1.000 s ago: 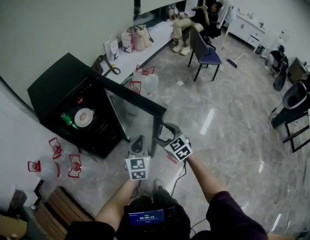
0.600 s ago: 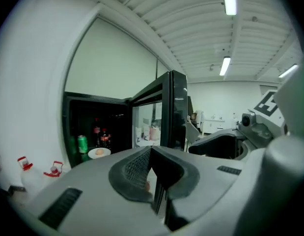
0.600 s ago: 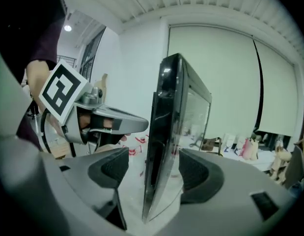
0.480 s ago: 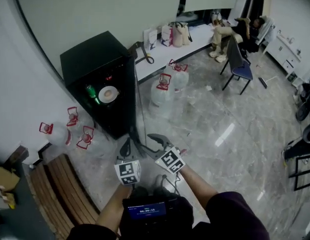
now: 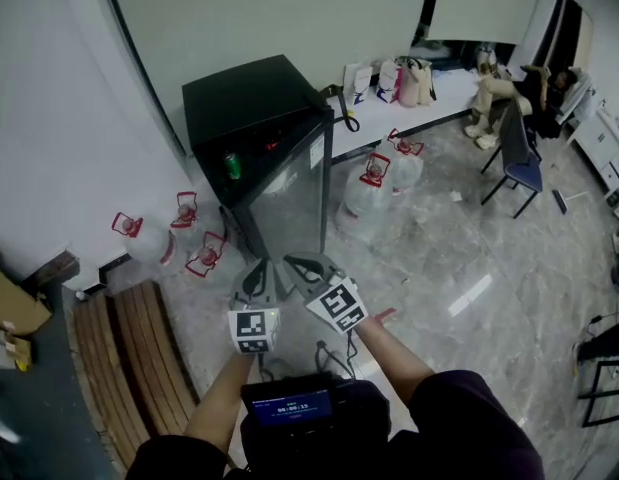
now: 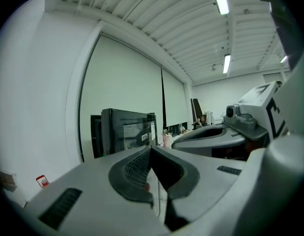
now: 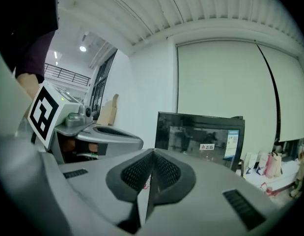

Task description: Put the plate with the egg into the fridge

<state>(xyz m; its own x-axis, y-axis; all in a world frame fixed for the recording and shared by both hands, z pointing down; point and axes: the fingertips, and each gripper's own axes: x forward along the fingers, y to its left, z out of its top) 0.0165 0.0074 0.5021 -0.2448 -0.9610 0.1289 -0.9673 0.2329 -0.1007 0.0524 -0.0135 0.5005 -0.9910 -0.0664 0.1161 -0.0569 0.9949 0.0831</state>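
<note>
Fingertips (image 6: 133, 170) of dark, bumpy rubber pressed flat together on the left gripper (image 6: 152, 150), with nothing between; same on the right gripper (image 7: 152, 153), just snapped shut on nothing. Farther off, on the shiny grey stone floor (image 5: 439, 248), the boxy black fridge (image 5: 251, 98) with its glass door (image 5: 289, 203) a bit open, a green can (image 5: 232, 164) inside and see-through water jugs (image 5: 367, 193) with red tops beside it. Cannot see the plate with the egg from here.

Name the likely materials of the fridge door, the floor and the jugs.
Fridge door: probably dark glass in a black frame, glossy; it mirrors the room.
Floor: polished stone or marble-look tile; grey veining, a bright light streak.
Jugs: clear plastic, seemingly; see-through bodies, red handles.
</note>
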